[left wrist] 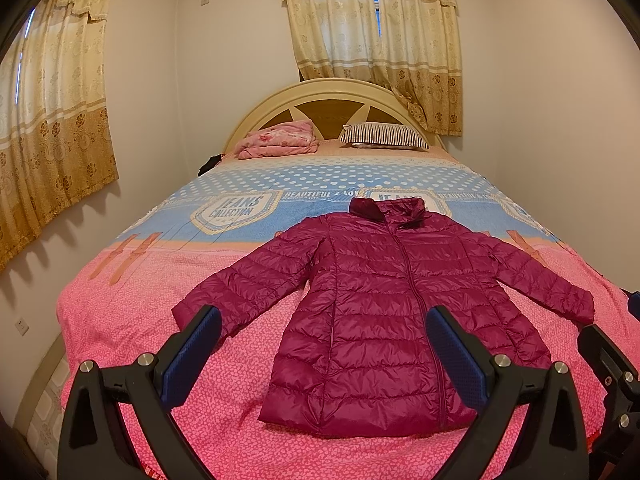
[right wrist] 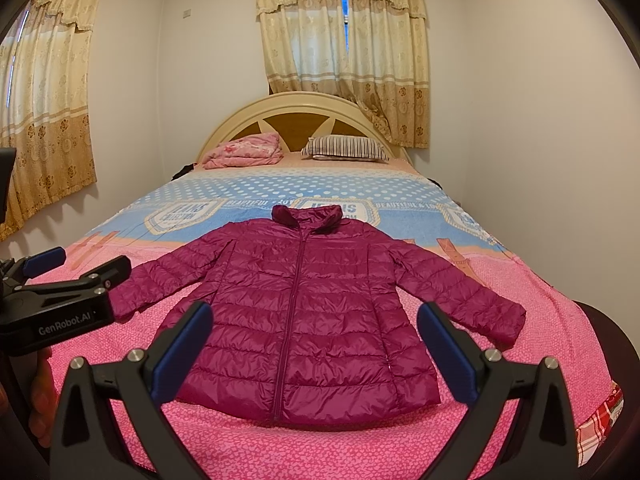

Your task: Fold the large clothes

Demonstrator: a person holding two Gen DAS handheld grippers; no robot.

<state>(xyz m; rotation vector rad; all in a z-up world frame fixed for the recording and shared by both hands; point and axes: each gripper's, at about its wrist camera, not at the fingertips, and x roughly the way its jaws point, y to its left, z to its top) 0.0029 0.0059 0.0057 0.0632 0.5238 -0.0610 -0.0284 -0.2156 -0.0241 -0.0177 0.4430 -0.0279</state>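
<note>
A magenta quilted puffer jacket lies flat, zipped, front up on the bed, collar toward the headboard, both sleeves spread out. It also shows in the right wrist view. My left gripper is open and empty, held above the jacket's hem near the foot of the bed. My right gripper is open and empty, also above the hem. The left gripper shows at the left of the right wrist view, with its jaws apart.
The bed has a pink and blue cover. A folded pink blanket and a striped pillow lie by the headboard. Walls close in on both sides; curtains hang behind.
</note>
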